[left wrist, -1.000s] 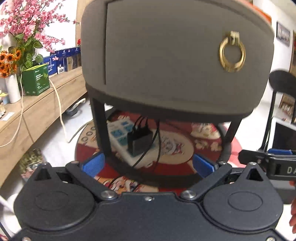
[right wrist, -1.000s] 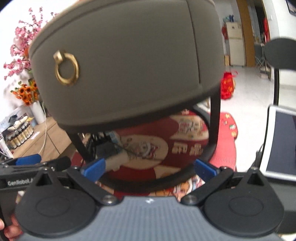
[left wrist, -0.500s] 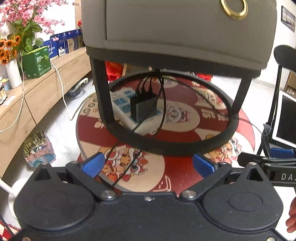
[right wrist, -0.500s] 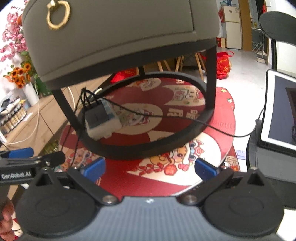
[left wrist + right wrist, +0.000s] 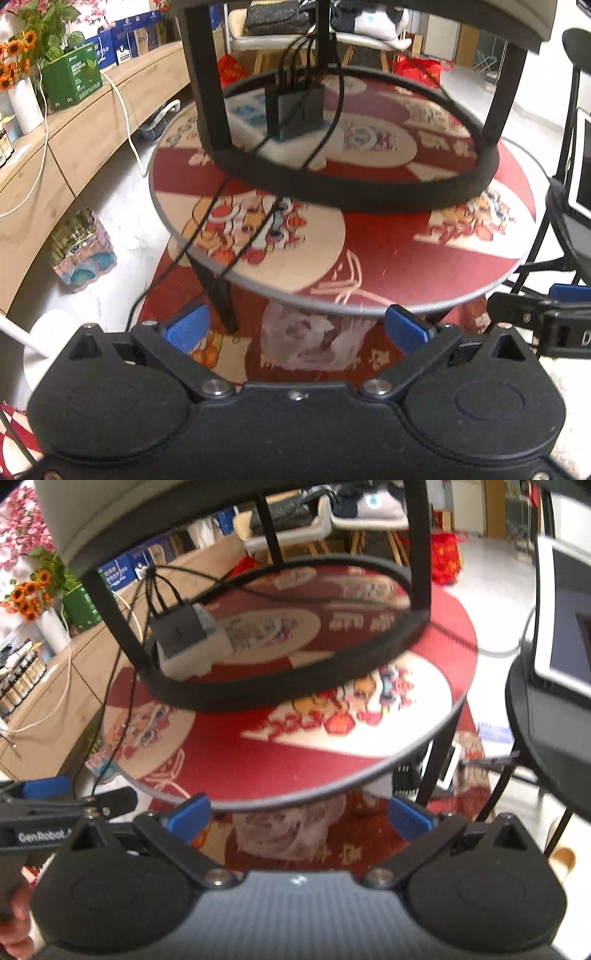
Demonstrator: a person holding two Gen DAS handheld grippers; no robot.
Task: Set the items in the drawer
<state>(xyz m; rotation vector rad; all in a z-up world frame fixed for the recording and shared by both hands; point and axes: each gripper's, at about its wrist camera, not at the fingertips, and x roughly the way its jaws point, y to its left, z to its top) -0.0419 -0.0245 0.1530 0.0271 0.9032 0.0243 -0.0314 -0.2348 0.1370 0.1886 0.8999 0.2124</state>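
The grey drawer unit shows only as its underside (image 5: 532, 22) at the top edge of the left wrist view and a grey edge (image 5: 85, 528) in the right wrist view; its drawer front and ring handle are out of view. It stands on black legs (image 5: 208, 77) and a black ring base (image 5: 369, 184) on a round red patterned table (image 5: 369, 258). My left gripper (image 5: 297, 328) is open and empty, low in front of the table's rim. My right gripper (image 5: 299, 818) is open and empty, also below the rim (image 5: 332, 786). No items to place are visible.
A white power strip with a black charger (image 5: 291, 107) and cables lies inside the ring base. A wooden sideboard (image 5: 74, 125) with flowers and a green box is on the left. A black stand with a tablet (image 5: 561, 627) is on the right. A pack of bottles (image 5: 81, 251) lies on the floor.
Both grippers have dropped and pulled back from the drawer front; the drawer and its ring handle have slid up out of view and the table's rim has come into view. Both stay open.
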